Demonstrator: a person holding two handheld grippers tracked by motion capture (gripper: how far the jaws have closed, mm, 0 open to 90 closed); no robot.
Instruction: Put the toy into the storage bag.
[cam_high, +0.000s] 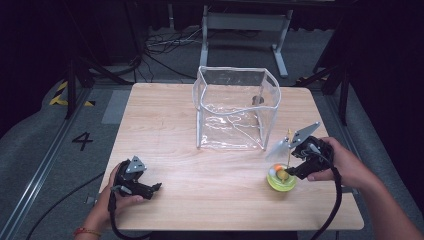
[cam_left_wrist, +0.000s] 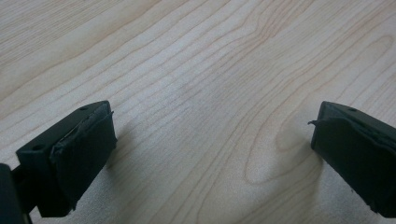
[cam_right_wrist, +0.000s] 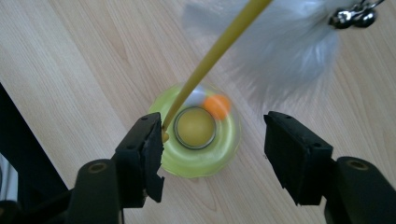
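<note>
The round yellow-green toy (cam_high: 281, 179) sits at the bench's (cam_high: 210, 165) four o'clock, its yellow wand (cam_right_wrist: 212, 53) rising to a white feather (cam_right_wrist: 289, 46). The right gripper (cam_right_wrist: 212, 149) straddles it, jaws half-wide, gripping nothing. The left gripper (cam_left_wrist: 210, 154), at eight o'clock, gapes empty. The floor reads "4" (cam_high: 82, 141).

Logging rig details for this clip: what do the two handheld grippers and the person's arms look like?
Both the left gripper and the right gripper are black, each topped by a grey three-cornered plate and trailing a black cable. Jaws are blocky black pads. Forearms are bare; a red-orange bracelet circles the left wrist.
</note>
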